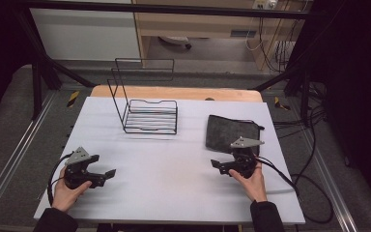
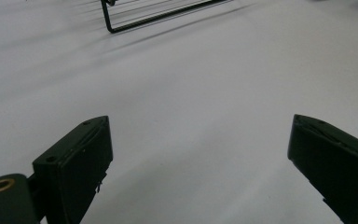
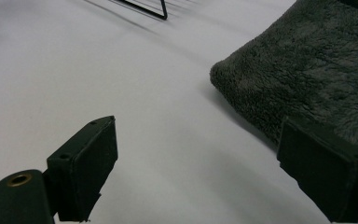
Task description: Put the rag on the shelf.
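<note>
A black wire rack point(image 1: 145, 104) stands on the white table point(image 1: 174, 183) at the back left of centre; its front corner point(image 2: 114, 23) shows in the left gripper view. A folded dark grey fleece cloth point(image 1: 229, 131) lies at the right, seen close up point(image 3: 307, 70) in the right gripper view. My left gripper point(image 1: 110, 174) rests low at the front left, open, with nothing between its jaws point(image 2: 200, 158). My right gripper point(image 1: 216, 164) sits just in front of the cloth, open and empty point(image 3: 200, 163), its right jaw close to the cloth's near edge.
Bare white table lies between the two grippers. A wooden board point(image 1: 174, 93) edges the table's far side. Black frame bars point(image 1: 53, 67) and cables point(image 1: 309, 183) run around the table, with a wooden cabinet point(image 1: 198, 24) behind.
</note>
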Available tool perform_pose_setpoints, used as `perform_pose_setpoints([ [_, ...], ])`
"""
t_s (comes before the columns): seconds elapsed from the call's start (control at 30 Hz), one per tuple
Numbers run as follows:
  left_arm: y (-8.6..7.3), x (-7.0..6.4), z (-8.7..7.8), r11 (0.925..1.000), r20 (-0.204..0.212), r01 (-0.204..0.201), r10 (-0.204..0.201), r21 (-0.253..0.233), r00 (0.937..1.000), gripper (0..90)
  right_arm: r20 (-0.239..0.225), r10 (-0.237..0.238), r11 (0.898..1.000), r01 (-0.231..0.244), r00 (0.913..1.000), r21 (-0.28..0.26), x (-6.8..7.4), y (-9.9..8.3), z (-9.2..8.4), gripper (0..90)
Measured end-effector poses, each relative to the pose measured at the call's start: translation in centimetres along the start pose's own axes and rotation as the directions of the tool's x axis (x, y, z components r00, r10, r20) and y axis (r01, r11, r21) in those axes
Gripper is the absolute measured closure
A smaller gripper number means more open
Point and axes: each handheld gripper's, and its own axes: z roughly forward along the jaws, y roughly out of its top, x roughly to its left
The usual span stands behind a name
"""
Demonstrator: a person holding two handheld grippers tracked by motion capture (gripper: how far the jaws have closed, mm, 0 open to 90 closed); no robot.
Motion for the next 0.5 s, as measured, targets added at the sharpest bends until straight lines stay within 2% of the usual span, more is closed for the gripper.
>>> perform_pose_setpoints([
  [0.27, 0.0, 0.0, 0.1, 1.0, -0.002, -0.005, 0.005, 0.005, 1.0, 6.5, 0.007, -0.012, 1.0, 0.012, 0.9999, 0.001, -0.1, 1.5, 1.5, 17.7],
  [0.5, 0.0, 0.0, 0.1, 1.0, -0.004, -0.005, 0.005, 0.007, 1.0, 6.6, 0.022, -0.022, 1.0, 0.021, 0.9995, 0.019, -0.4, 2.8, 3.2, 26.0],
])
